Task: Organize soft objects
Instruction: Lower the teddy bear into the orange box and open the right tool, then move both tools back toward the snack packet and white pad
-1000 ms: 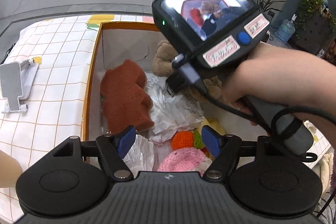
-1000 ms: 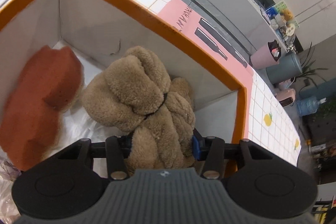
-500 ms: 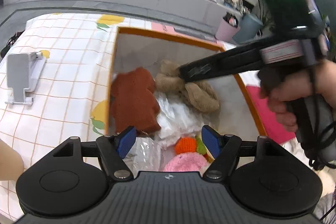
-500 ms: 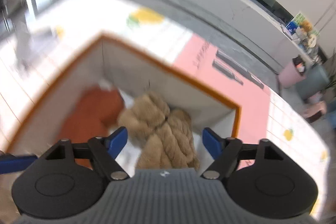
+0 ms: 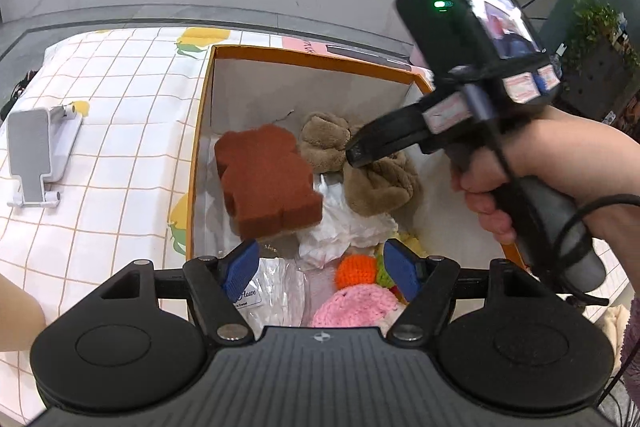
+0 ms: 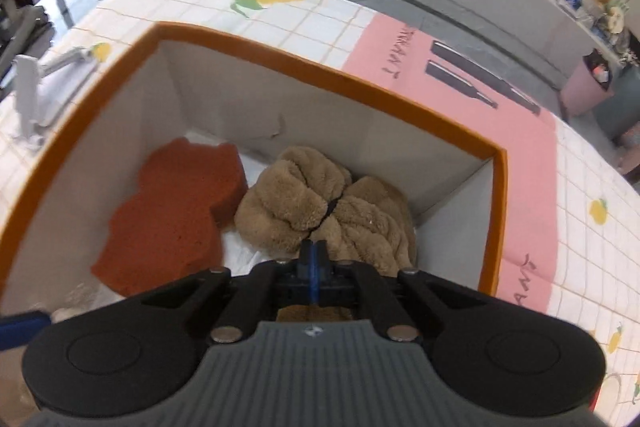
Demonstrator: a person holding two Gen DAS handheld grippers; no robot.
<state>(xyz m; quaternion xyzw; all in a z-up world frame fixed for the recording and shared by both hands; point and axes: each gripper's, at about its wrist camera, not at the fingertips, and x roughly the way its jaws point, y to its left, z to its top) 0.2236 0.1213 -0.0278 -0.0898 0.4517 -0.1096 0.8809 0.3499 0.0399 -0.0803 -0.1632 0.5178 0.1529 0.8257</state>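
Black gripper [image 5: 320, 269], ribbed grey housing, blue pads [image 5: 240, 269]

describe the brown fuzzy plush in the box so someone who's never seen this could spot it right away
Find the orange-rimmed box on the checked tablecloth and look toward its far corner. The tan plush lies there on white wrapping, just right of the rust-red sponge. It is the only shaggy, furry thing there, bunched into rolls cinched by a dark band, while the sponge is flat and smooth-edged.
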